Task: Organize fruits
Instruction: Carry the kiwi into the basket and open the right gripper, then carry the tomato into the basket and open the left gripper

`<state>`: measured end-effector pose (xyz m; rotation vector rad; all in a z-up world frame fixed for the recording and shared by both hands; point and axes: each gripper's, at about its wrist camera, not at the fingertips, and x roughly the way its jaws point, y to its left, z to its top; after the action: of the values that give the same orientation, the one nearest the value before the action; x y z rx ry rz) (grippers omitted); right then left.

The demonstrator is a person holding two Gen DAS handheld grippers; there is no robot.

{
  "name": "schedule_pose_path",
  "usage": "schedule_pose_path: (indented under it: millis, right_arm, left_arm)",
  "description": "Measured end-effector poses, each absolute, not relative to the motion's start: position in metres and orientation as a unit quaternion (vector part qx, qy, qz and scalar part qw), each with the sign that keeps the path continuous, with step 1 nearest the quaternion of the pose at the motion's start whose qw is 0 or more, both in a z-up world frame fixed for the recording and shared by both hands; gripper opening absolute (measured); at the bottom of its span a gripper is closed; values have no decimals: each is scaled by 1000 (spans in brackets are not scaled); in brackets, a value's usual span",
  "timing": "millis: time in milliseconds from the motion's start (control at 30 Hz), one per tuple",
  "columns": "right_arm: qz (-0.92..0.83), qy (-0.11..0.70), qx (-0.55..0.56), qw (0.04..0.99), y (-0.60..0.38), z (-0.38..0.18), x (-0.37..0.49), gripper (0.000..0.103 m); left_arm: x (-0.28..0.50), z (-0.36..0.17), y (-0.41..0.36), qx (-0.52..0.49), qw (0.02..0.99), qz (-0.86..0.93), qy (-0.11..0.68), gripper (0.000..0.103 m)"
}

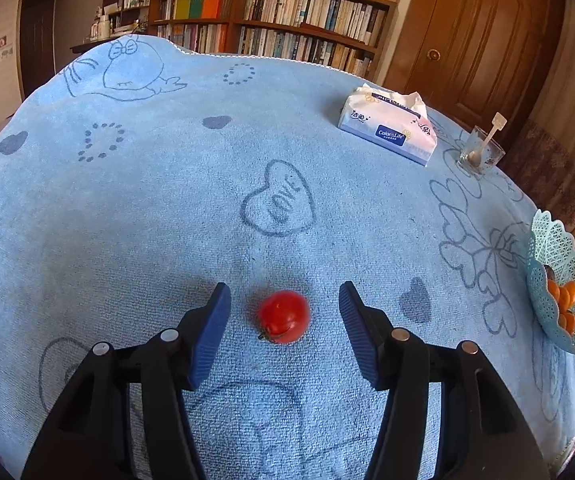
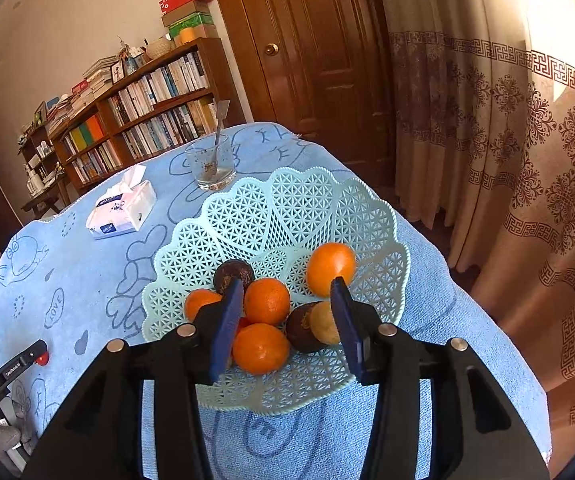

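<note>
Left wrist view shows the left tool [image 1: 285,304] open, a round red tomato [image 1: 283,316] lying untouched between its pads on the table [image 1: 127,208]. Right tool [image 2: 287,300] gapes empty over the fruit basket [image 2: 247,216].

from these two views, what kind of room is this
Most likely a living room or study in a home. A wooden bookshelf packed with books stands behind the table, patterned curtains hang beside a wooden door, and a soft pack of tissues lies on the blue tablecloth.
</note>
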<state>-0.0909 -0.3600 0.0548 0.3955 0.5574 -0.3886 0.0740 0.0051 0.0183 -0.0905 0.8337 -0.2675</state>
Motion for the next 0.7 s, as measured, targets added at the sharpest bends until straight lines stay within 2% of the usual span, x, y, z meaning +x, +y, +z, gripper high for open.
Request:
schedule_pose_path:
  millis: [67, 200, 500, 600, 700]
  right_arm:
    - [-189, 269, 191, 925, -360, 55, -93, 47]
    - [-188, 268, 188, 926, -360, 55, -93, 47]
    - [-204, 247, 190, 928, -373, 61, -107, 47]
    - [-207, 248, 191, 927, -378, 60, -111, 53]
    - [-206, 250, 189, 927, -383, 59, -115, 53]
  left_arm:
    - [74, 17, 1, -34, 903, -131, 407, 43]
    - [73, 14, -3, -21, 902, -133, 411, 28]
    - [59, 23, -32, -10, 893, -173, 415, 27]
    - [49, 31, -57, -1, 888, -204, 411, 27]
    - [40, 39, -86, 10, 881, -237, 408, 27]
